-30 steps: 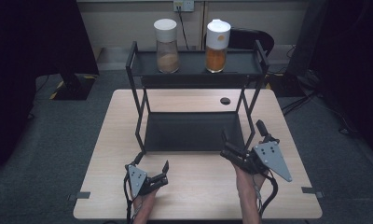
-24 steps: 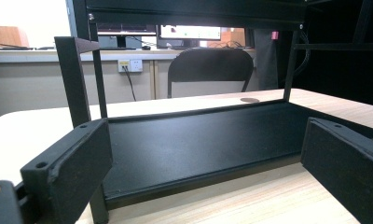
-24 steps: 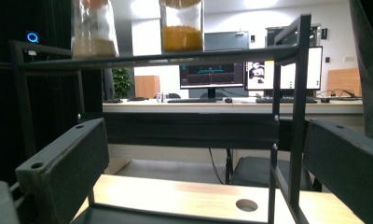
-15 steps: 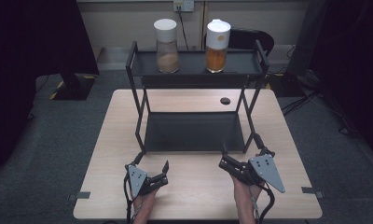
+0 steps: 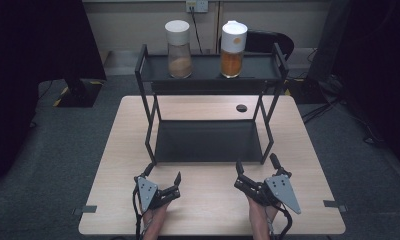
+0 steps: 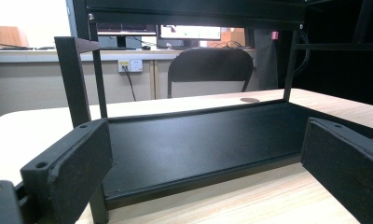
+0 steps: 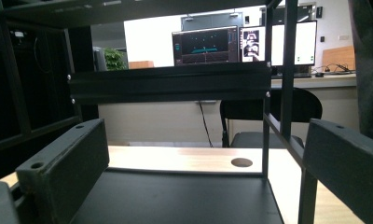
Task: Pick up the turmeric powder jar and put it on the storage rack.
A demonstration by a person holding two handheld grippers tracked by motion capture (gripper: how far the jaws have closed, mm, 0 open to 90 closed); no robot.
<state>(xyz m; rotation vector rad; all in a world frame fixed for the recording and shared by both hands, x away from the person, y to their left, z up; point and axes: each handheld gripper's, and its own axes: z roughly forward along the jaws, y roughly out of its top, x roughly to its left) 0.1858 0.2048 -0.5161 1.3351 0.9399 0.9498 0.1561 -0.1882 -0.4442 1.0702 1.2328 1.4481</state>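
A black two-shelf rack (image 5: 148, 125) stands on the wooden table (image 5: 208, 215). Its top shelf carries a white-lidded jar of tan powder (image 5: 179, 49) and a jar of orange contents (image 5: 232, 49). My left gripper (image 5: 163, 173) rests near the table's front edge, open and holding nothing, in front of the rack's left front leg. My right gripper (image 5: 256, 163) is open and holding nothing too, before the right front leg. In the left gripper view the gripper (image 6: 203, 163) faces the lower shelf (image 6: 198, 140). The right gripper (image 7: 203, 172) in its own view faces that shelf (image 7: 175, 198) as well.
A round hole (image 5: 241, 107) marks the table behind the rack, to the right. A black chair (image 6: 208, 72) stands past the far edge. The floor around is grey carpet, with a dark stand (image 5: 78, 90) at the left. Monitors (image 7: 208, 46) glow in the background.
My right gripper has drawn back toward the front edge and come down lower. The left gripper has hardly moved. Both stay open.
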